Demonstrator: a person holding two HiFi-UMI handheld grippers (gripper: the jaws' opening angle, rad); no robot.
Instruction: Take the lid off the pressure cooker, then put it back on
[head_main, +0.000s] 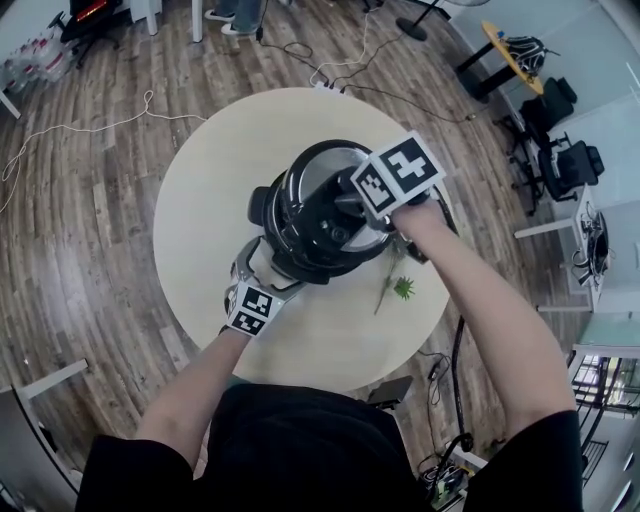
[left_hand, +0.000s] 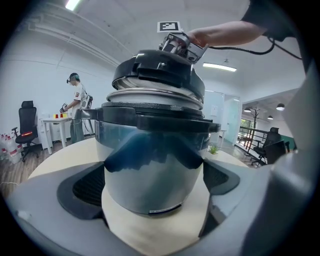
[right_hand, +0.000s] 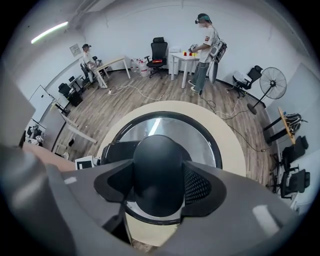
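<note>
The pressure cooker (head_main: 300, 250) stands on the round cream table (head_main: 210, 180). Its steel body (left_hand: 150, 165) fills the left gripper view. My left gripper (left_hand: 155, 197) sits low at the pot's near side, shut on the body with a pad pressed against each flank; from the head view, this gripper (head_main: 262, 268) reaches in from the lower left. The lid (left_hand: 155, 75), black-rimmed with a steel face, hangs tilted a little above the pot's rim. My right gripper (right_hand: 159, 185) points steeply down from above and is shut on the lid's black knob (right_hand: 157, 170). Its marker cube (head_main: 397, 170) hides the knob in the head view.
A small green plant sprig (head_main: 397, 287) lies on the table right of the cooker. Cables (head_main: 350, 85) trail over the wood floor behind the table. A person (right_hand: 205, 50) stands at a white desk far off, with office chairs and a fan (right_hand: 272, 82) around the room.
</note>
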